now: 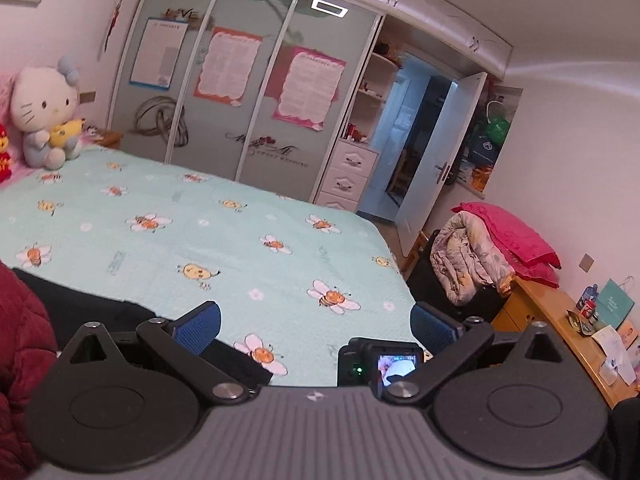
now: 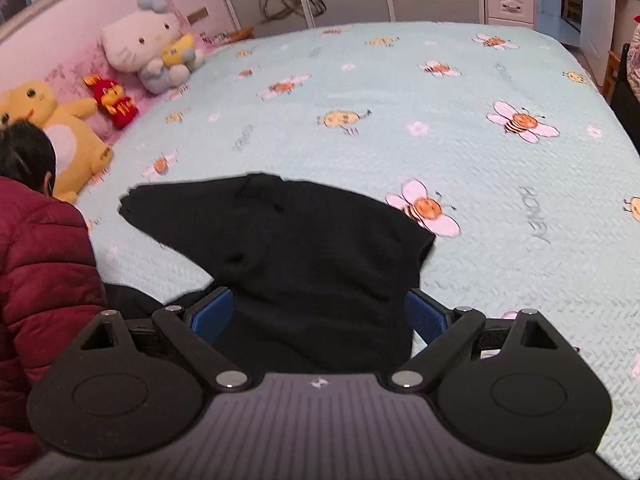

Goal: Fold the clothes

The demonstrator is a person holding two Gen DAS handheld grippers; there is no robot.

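Black garment (image 2: 288,248) spread flat on bed (image 2: 460,152), near edge, beside person in red jacket (image 2: 40,272). Right hand-held gripper (image 2: 320,312) wide apart, above garment hem, gripping nothing. Left hand-held gripper (image 1: 316,324) wide apart, empty, above bedspread; garment corner (image 1: 100,312) at its left.

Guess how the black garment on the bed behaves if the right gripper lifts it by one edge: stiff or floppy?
Probably floppy: the black garment lies flat with soft wrinkles and a limp pointed corner. Likely light, since it barely dents the bedspread. It may drag on that quilted surface rather than slide. The right gripper is open above it.
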